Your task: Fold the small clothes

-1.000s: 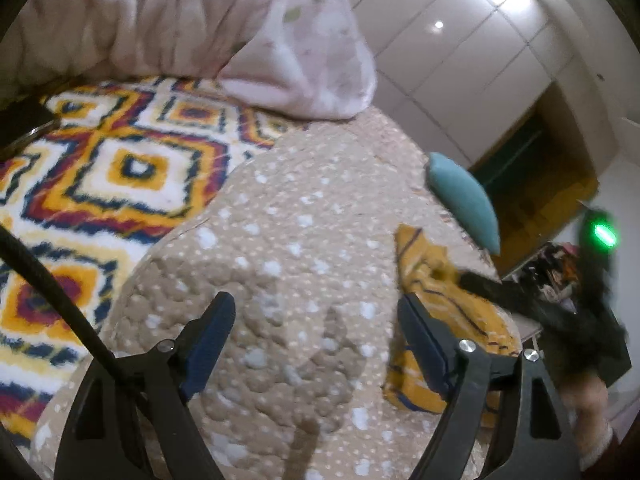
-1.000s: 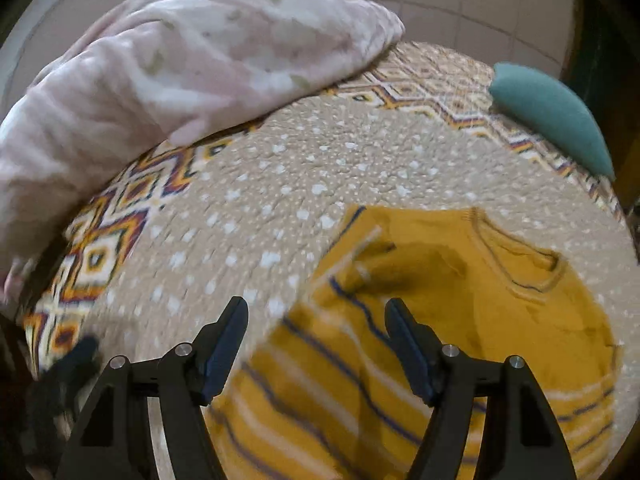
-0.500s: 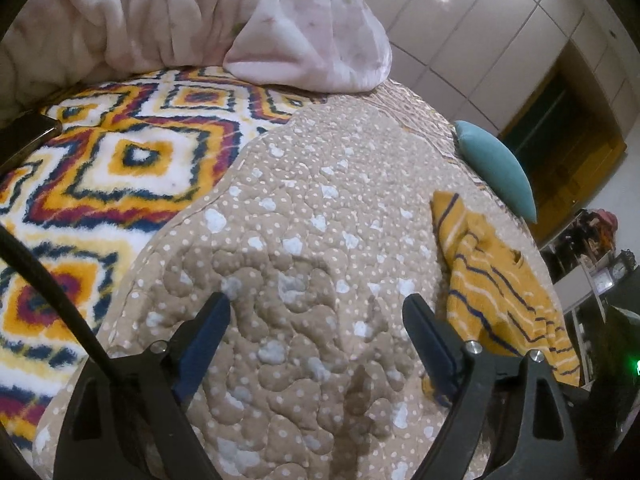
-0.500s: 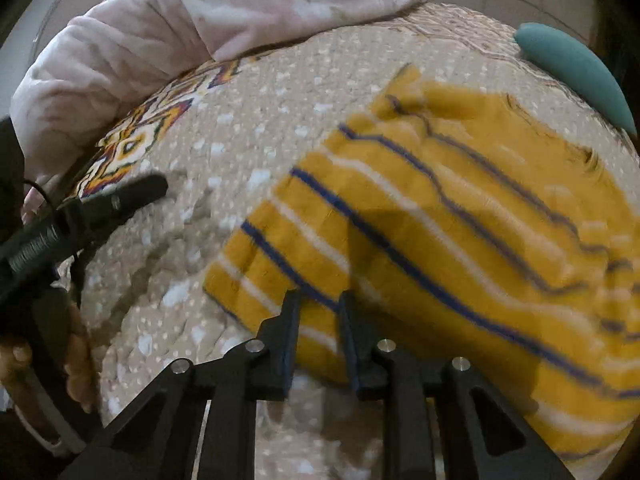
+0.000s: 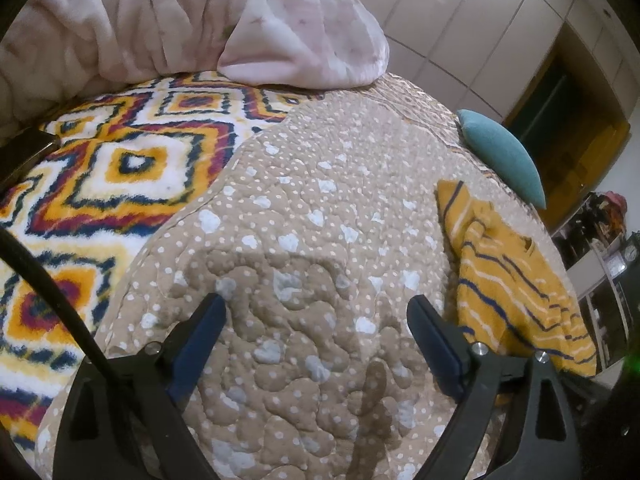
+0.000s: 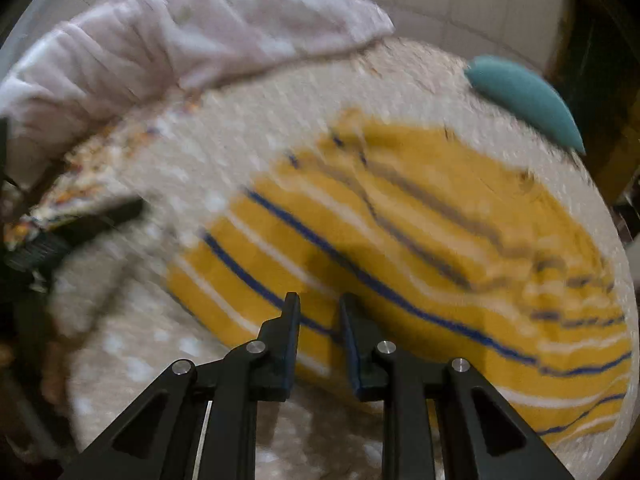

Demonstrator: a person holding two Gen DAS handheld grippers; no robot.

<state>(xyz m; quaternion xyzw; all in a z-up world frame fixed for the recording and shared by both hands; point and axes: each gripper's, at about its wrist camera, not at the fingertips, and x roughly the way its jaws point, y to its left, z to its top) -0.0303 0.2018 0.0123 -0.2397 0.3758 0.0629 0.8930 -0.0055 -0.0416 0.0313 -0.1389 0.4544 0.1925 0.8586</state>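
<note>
A small yellow sweater (image 6: 420,248) with blue and white stripes lies on the beige dotted quilt (image 5: 312,240). In the left wrist view the sweater (image 5: 516,288) lies to the right, apart from my left gripper. My left gripper (image 5: 316,316) is open and empty, low over bare quilt. My right gripper (image 6: 319,304) is nearly closed, its fingers pinching the sweater's near lower edge. The right wrist view is blurred by motion.
A pink floral duvet (image 5: 200,20) is bunched at the far side of the bed. A teal cushion (image 5: 500,156) lies beyond the sweater. A patterned orange, white and navy blanket (image 5: 100,168) covers the bed's left part. A black cable (image 5: 48,300) crosses the left edge.
My right gripper went from open above the sweater to shut on its lower edge, then shifted with it. The left gripper stayed open and moved little.
</note>
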